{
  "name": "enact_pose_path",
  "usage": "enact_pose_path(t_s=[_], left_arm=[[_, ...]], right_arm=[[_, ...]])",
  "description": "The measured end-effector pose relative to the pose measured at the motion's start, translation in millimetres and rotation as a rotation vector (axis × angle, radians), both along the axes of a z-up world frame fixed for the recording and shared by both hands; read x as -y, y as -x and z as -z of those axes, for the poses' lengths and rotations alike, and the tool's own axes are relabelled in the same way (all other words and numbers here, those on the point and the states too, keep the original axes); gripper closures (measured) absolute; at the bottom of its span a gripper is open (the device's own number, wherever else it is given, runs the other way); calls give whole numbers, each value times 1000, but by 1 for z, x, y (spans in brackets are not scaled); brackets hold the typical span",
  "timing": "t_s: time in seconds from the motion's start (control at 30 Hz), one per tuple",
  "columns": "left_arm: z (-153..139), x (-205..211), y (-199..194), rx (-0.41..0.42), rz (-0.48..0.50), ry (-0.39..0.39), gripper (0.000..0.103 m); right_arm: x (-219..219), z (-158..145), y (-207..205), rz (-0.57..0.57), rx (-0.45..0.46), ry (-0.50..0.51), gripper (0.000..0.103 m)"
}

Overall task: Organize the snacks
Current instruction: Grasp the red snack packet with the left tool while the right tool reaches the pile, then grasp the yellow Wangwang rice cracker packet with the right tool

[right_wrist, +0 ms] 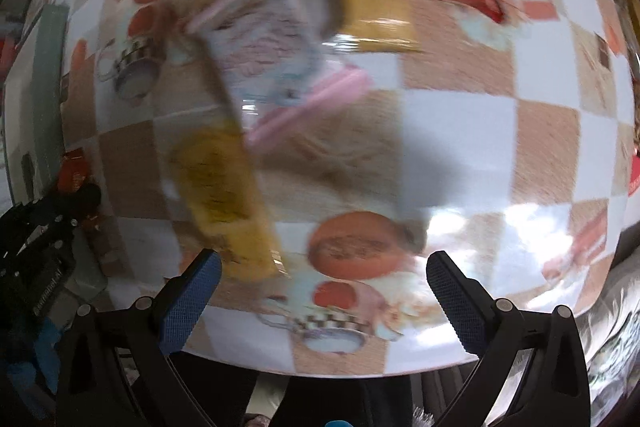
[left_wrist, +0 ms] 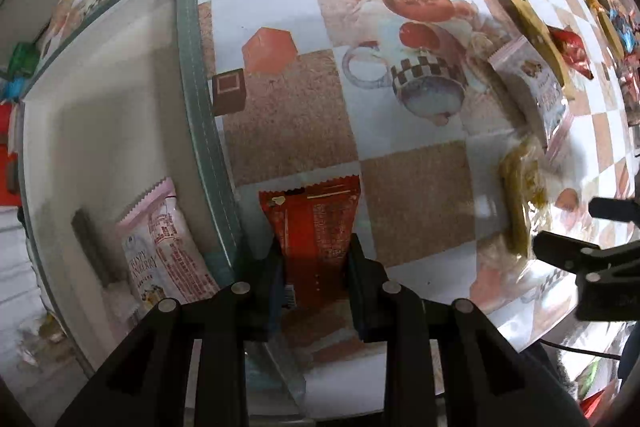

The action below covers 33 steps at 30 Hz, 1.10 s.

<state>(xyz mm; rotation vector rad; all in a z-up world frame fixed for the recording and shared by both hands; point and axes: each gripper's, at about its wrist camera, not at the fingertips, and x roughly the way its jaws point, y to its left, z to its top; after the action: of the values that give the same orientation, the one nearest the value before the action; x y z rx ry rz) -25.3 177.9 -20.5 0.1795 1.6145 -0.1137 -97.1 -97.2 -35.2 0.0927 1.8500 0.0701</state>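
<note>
Carrying: left gripper [left_wrist: 316,259] clamps a red packet [left_wrist: 310,223] just beside the box [left_wrist: 192,75].
Right gripper [right_wrist: 320,291]: open, empty, above a yellow snack [right_wrist: 220,195] on the table [right_wrist: 460,115].
Next: lift packet over box wall, release.

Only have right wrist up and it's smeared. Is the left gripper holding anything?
Observer: Yes. The left gripper is shut on an orange-red snack packet, beside the box.
Operator: Anything in the box yet?
Observer: A pink-and-white packet lies inside, against the wall nearest the left gripper.
Operator: What's closest to the right gripper?
Observer: Seen from the left wrist, the right gripper is at the near end of a clear packet of yellow-green snack. Contact unclear.
</note>
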Motion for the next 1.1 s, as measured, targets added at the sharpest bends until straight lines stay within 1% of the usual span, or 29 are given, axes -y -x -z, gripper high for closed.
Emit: enact_pose_path(t_s=[0.17,0.3,0.33,0.37,0.4,0.47,0.5,0.57,0.67,0.73,0.83,0.93,1.0,1.03,1.1], left_arm=[[-3,-7,14,-3,10,0,72],[-7,-14,16,-9,6,-7,72],[-8,-14,16,-12,2,-4,72],[-20,-17,13,-15,0,1,72],[-17,-14,12,-19,2,7,72],[-16,-5,12,-26,21,21,72],[-22,-4,14,-27,32,25,72],[-22,3,16,-24,49,22,72],[-22,8,18,-20,64,20,70],[-22,8,17,-24,60,24,70],[-22,7,16,-28,58,23,70],[-23,7,15,-26,55,23,70],[-22,8,13,-25,53,26,70],[-22,7,15,-23,53,26,70],[-21,7,18,-20,54,25,70]], right_arm=[[-19,3,-4,-37,-1,15,0],[-24,3,-4,-71,14,61,0],[-27,4,-7,-76,16,65,0],[-26,2,-14,-80,15,68,0],[-22,2,-13,-81,15,73,0],[-19,9,-39,-72,10,89,0],[-10,9,-39,-61,10,91,0],[11,10,-37,-39,3,91,0],[27,11,-32,-46,-2,87,0],[28,12,-31,-51,-5,88,0],[13,20,-21,-46,4,90,0],[-8,13,-20,-43,28,93,0],[-10,12,-9,-42,46,93,0],[-10,13,-16,-41,51,94,0],[-11,10,-12,-41,64,95,0]])
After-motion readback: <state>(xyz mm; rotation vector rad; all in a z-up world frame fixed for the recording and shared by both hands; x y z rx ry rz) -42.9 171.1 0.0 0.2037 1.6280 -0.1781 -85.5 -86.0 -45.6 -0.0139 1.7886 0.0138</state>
